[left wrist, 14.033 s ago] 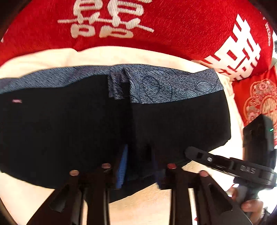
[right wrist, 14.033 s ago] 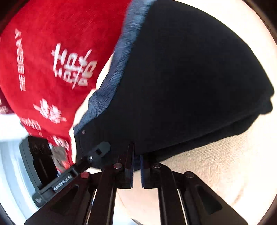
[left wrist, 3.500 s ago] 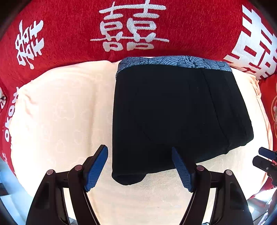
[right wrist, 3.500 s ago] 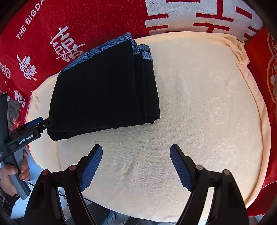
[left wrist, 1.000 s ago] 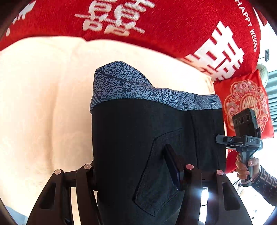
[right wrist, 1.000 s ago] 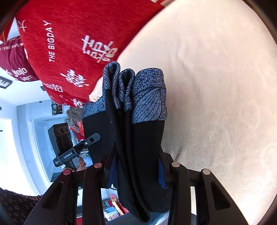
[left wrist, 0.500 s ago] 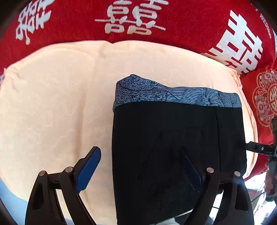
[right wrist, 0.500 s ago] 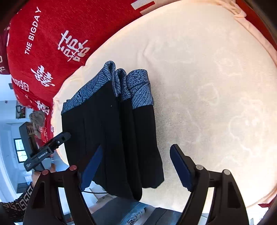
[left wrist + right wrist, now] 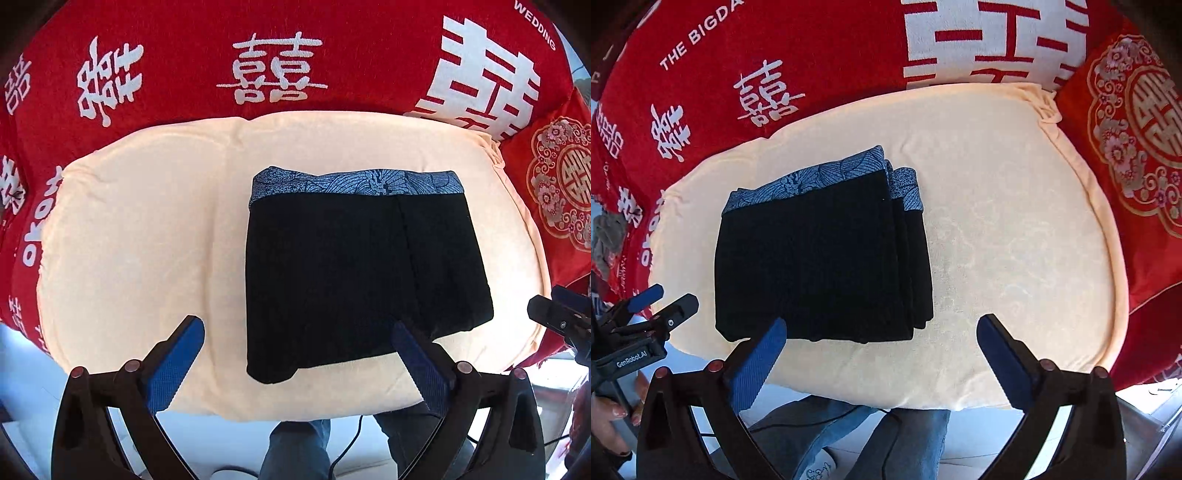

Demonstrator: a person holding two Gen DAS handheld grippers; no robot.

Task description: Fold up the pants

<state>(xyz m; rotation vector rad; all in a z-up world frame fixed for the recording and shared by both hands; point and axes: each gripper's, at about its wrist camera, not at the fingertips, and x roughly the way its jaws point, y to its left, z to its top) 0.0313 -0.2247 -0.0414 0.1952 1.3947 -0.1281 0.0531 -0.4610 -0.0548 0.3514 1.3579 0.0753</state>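
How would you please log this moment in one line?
pants: folded, on cream cushion | left tool: opening, empty | right tool: opening, empty

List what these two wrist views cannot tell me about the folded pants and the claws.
- Folded pants: underside and inner layers hidden by the top layer in both views; layer count unclear.
- Left view: the near right part of the pants lies behind a blue pad.
- Right claw in the left view: cut off by the frame edge.
- Left claw in the right view: the hand holding it is cropped at the corner.

Black pants (image 9: 354, 273), blue patterned waistband (image 9: 354, 186); cream cushion (image 9: 140, 236).
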